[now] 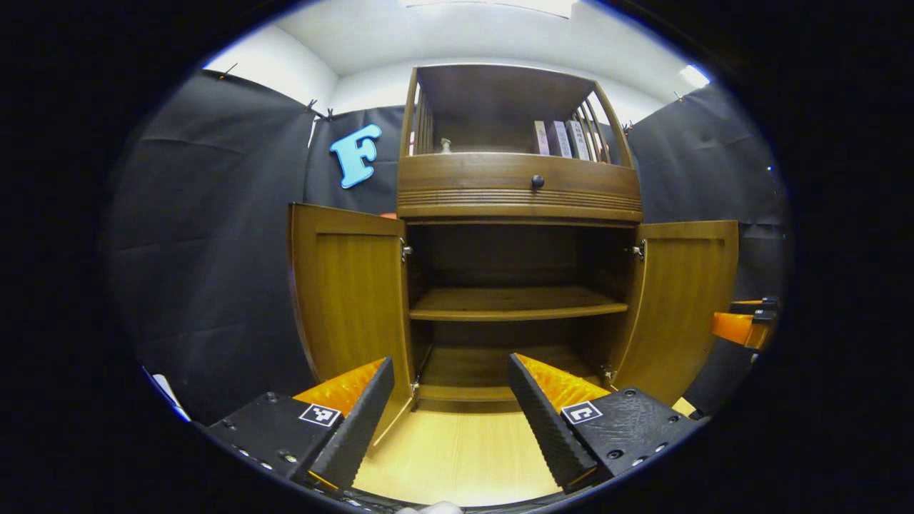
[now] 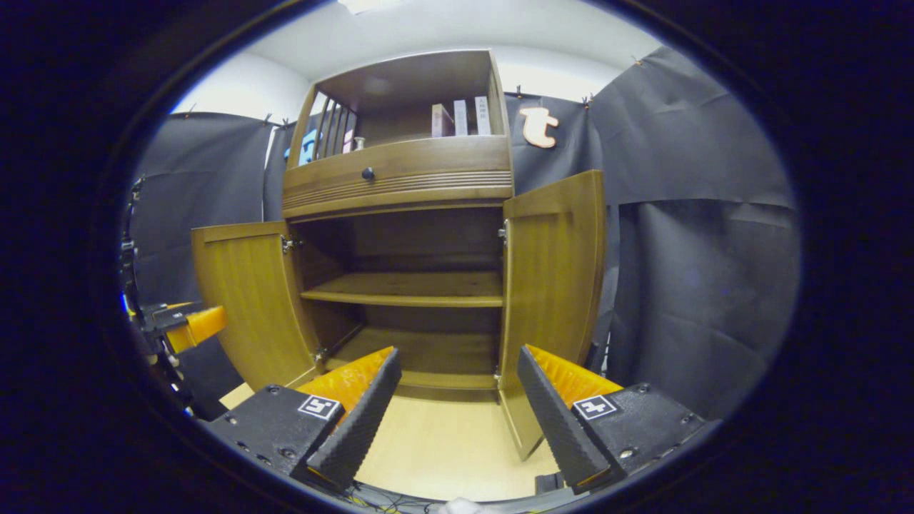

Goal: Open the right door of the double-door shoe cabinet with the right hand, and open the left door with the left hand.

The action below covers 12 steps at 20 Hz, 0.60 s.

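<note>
Nearest the lens in the left gripper view: the left gripper [image 1: 450, 417], jaws spread wide and holding nothing, hanging over pale floor [image 1: 457, 457] in front of the open shoe cabinet [image 1: 520, 193]. Likewise in the right gripper view: the right gripper [image 2: 457, 414], jaws spread, empty, just short of the right door [image 2: 550, 285].

Both doors already swung out on vertical hinges at the cabinet's sides, so judged done or nearly so; probably backed off with jaws parted because the doors need no more holding. Left door [image 1: 350, 300] turned outward to the left, inner panel facing the opening, free edge pointing toward the camera. Right door standing roughly square to the cabinet front, free edge aimed forward. Long axis of each door upright, bottom edge near the floor.

Inside, a middle shelf [image 1: 518, 303] and a bottom board, both bare. Above, a drawer with a dark knob [image 1: 537, 181] and a top shelf with a few books [image 1: 564, 139]. Far off at the right edge of the left gripper view, part of the other gripper beside the right door.
</note>
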Each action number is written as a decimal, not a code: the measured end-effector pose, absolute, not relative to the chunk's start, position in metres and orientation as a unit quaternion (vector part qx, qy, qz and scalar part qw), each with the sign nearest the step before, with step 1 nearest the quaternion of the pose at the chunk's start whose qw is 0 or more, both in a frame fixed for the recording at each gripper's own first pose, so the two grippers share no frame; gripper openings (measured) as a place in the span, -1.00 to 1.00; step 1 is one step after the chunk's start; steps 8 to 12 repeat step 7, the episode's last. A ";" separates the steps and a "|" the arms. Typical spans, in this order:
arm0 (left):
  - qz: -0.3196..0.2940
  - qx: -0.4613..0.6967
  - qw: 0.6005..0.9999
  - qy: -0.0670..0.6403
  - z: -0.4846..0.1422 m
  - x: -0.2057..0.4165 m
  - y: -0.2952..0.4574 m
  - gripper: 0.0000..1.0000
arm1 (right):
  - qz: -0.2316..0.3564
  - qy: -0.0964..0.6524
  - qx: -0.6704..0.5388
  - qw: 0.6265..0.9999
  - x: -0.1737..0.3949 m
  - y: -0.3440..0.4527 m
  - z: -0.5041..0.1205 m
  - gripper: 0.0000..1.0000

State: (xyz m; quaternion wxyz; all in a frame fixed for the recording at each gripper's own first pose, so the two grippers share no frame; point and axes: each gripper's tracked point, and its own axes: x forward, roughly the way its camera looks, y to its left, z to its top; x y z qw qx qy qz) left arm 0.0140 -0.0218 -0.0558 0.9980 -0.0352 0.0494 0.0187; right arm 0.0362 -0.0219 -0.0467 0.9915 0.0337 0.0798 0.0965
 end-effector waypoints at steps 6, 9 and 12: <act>0.005 -0.027 0.998 0.048 -0.047 0.019 -0.030 1.00 | 0.078 0.068 0.040 0.994 0.035 -0.024 -0.043 1.00; 0.003 -0.026 0.999 0.047 -0.044 0.020 -0.030 1.00 | 0.075 0.068 0.041 0.994 0.034 -0.023 -0.043 1.00; 0.003 -0.026 0.999 0.047 -0.044 0.020 -0.030 1.00 | 0.075 0.068 0.041 0.994 0.034 -0.023 -0.043 1.00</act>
